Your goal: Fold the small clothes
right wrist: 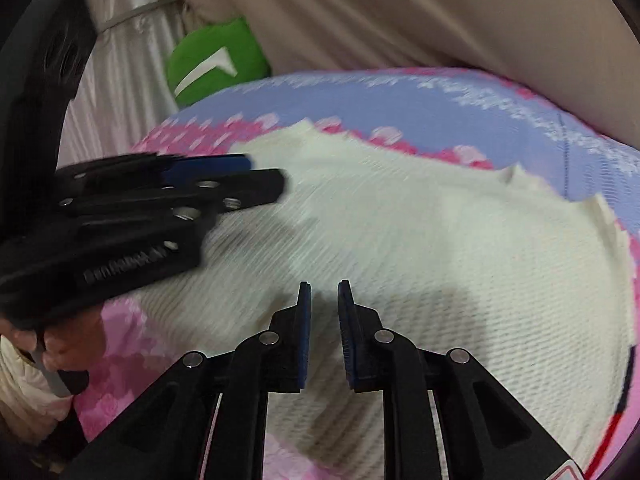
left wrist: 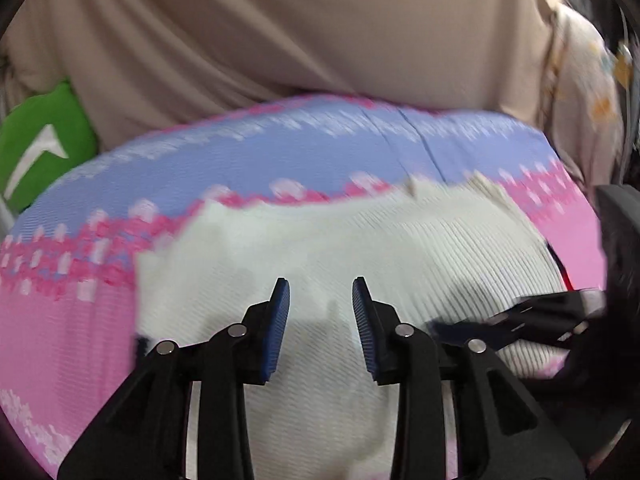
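Observation:
A white ribbed garment [left wrist: 320,248] lies flat on a pink and blue patterned sheet [left wrist: 280,148]. It also shows in the right wrist view [right wrist: 440,240]. My left gripper [left wrist: 321,296] is open and empty just above the garment's near part. It shows from the side in the right wrist view [right wrist: 248,176], over the garment's left edge. My right gripper [right wrist: 324,300] is open a little and empty above the garment's middle. It appears blurred at the right edge of the left wrist view [left wrist: 480,324].
A beige sheet [left wrist: 280,32] rises in folds behind the patterned sheet. A green cushion [left wrist: 44,140] with a white mark lies at the far left, also in the right wrist view [right wrist: 216,60]. A floral cloth [left wrist: 592,92] hangs at the right.

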A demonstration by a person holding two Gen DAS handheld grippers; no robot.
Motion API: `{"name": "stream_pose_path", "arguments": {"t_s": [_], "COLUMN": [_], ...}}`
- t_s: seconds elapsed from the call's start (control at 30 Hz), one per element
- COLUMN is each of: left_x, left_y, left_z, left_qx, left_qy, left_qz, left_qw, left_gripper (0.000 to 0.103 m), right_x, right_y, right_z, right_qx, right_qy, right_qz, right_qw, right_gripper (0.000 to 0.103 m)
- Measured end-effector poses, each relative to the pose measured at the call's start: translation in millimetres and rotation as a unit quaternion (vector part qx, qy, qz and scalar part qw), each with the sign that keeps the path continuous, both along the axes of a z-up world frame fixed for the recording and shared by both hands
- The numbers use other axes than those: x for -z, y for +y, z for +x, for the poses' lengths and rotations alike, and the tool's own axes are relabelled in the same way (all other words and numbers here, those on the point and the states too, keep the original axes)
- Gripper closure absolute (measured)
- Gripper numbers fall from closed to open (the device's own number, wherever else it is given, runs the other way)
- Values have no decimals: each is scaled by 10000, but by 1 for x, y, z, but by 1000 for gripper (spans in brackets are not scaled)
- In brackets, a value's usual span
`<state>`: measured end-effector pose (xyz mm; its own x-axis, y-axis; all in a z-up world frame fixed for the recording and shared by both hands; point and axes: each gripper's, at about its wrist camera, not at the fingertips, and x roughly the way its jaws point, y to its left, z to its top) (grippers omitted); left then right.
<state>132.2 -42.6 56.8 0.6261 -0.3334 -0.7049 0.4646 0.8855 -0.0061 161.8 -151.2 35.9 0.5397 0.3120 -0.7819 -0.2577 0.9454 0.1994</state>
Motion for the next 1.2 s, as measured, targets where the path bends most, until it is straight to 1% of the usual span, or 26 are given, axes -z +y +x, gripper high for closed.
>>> {"name": "stream_pose_path", "arguments": {"t_s": [0.07, 0.1, 0.13, 0.2, 0.23, 0.27, 0.3, 0.33, 0.37, 0.4, 0.43, 0.47, 0.5, 0.6, 0.63, 0.67, 0.73, 0.8, 0.87, 0.97, 1.0, 1.07, 1.1, 1.13, 1.17, 1.2], "left_x": [22, 32, 40, 46, 46, 47, 48, 50, 51, 51, 50, 49, 45, 22, 12, 4, -4, -3, 7, 30, 36, 49, 51, 52, 52, 51], "left_y": [-5, -1, 9, 37, 53, 70, 86, 103, 116, 126, 128, 128, 126, 109, 101, 92, 75, 62, 49, 46, 48, 54, 57, 58, 57, 56], "left_z": [-6, -7, -7, -11, -16, -18, -21, -24, -28, -33, -37, -40, -43, -43, -38, -30, -11, 10, 35, 65, 72, 83, 84, 84, 84, 84], "left_qx": [34, -34, -152, -375, -545, -737, -931, -1083, -1114, -1126, -1153, -1202, -1241, -1089, -1043, -1003, -1020, -1050, -1141, -1311, -1338, -1459, -1417, -1399, -1390, -1380], "left_qy": [168, 231, 266, 231, 222, 216, 216, 222, 234, 252, 273, 273, 238, -53, -187, -282, -341, -302, -200, -10, 29, 13, -75, -112, -140, -168], "left_qz": [280, 392, 461, 417, 417, 449, 479, 448, 339, 252, 253, 267, 271, 149, 102, 51, 31, 99, 249, 479, 513, 513, 436, 416, 438, 473], "left_qw": [9995, 9990, 9985, 9982, 9974, 9960, 9943, 9929, 9929, 9930, 9926, 9920, 9916, 9939, 9943, 9945, 9942, 9940, 9930, 9902, 9897, 9880, 9889, 9892, 9892, 9892], "left_gripper": [71, 71, 71, 70, 70, 71, 71, 72, 75, 77, 78, 78, 78, 77, 73, 66, 64, 64, 64, 64, 62, 59, 58, 57, 58, 58], "right_x": [10, 11, 11, 11, 13, 16, 19, 24, 26, 27, 28, 26, 21, -5, -18, -26, -41, -44, -38, -13, -4, 20, 24, 23, 21, 20], "right_y": [5, -2, -18, -56, -84, -111, -138, -168, -188, -200, -206, -205, -200, -180, -172, -166, -157, -151, -149, -162, -166, -182, -193, -199, -202, -201], "right_z": [-11, -16, -23, -41, -52, -64, -76, -92, -107, -116, -123, -125, -124, -112, -106, -95, -63, -31, -1, 35, 40, 51, 50, 49, 49, 48], "right_qx": [-31, 30, 209, 822, 1226, 1611, 1970, 2278, 2469, 2613, 2695, 2737, 2750, 2597, 2490, 2407, 2276, 2238, 2336, 2504, 2560, 2825, 2800, 2833, 2853, 2849], "right_qy": [-84, -117, -90, -112, -114, -66, 5, 80, 72, 78, 67, 57, 41, -283, -448, -552, -679, -658, -601, -297, -210, -80, -100, -66, -31, -58], "right_qz": [-301, -341, -316, -461, -559, -540, -408, -61, 331, 504, 618, 614, 504, 222, 145, 102, 68, -54, -351, -473, -556, -917, -590, -372, -249, -278], "right_qw": [9995, 9993, 9992, 9955, 9908, 9854, 9795, 9736, 9685, 9639, 9610, 9598, 9601, 9650, 9674, 9690, 9714, 9724, 9698, 9665, 9648, 9548, 9581, 9583, 9581, 9581], "right_gripper": [90, 95, 97, 97, 97, 97, 102, 103, 103, 103, 103, 103, 103, 91, 91, 91, 91, 91, 91, 91, 91, 103, 103, 103, 103, 103]}}
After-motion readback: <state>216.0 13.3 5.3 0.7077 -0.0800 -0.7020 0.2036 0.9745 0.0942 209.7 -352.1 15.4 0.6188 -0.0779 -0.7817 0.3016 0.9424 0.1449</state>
